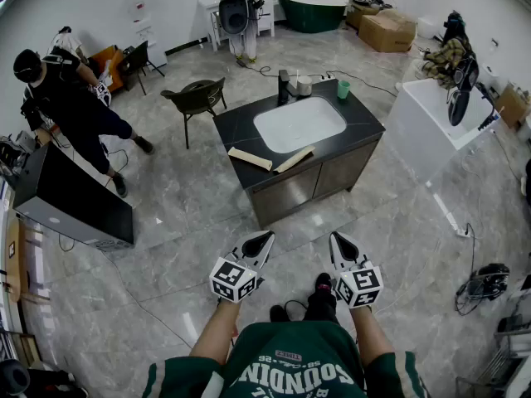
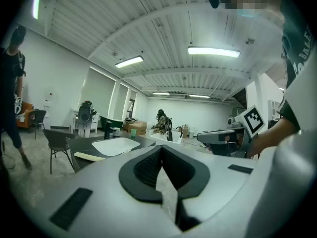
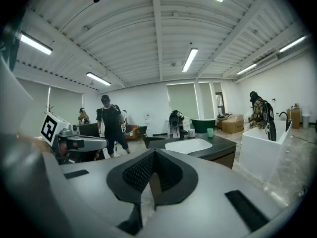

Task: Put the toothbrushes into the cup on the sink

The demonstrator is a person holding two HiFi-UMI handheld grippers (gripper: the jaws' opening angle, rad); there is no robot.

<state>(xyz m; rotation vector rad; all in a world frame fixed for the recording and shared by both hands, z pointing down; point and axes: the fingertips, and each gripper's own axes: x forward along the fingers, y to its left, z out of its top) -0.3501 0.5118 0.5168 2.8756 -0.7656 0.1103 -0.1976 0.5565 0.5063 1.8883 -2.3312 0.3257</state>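
Two toothbrushes in tan packets (image 1: 250, 158) (image 1: 295, 159) lie on the front of the dark sink counter (image 1: 365, 123), beside the white basin (image 1: 299, 123). A green cup (image 1: 343, 89) stands at the counter's back right corner, with a grey cup (image 1: 304, 85) and a black faucet (image 1: 284, 83) near it. My left gripper (image 1: 265, 237) and right gripper (image 1: 336, 239) are held close to my body, well short of the counter, both shut and holding nothing. The left gripper view shows the shut jaws (image 2: 161, 150), the basin (image 2: 114, 146) and the green cup (image 2: 132, 132) beyond. The right gripper view shows the same green cup (image 3: 210, 132).
A person in black (image 1: 66, 98) stands at the left near a black cabinet (image 1: 75, 197). A dark chair (image 1: 197, 96) sits left of the sink unit. At the right stands a white bathtub (image 1: 431, 123), with cables (image 1: 477, 284) on the floor. Cardboard boxes (image 1: 386, 30) lie at the back.
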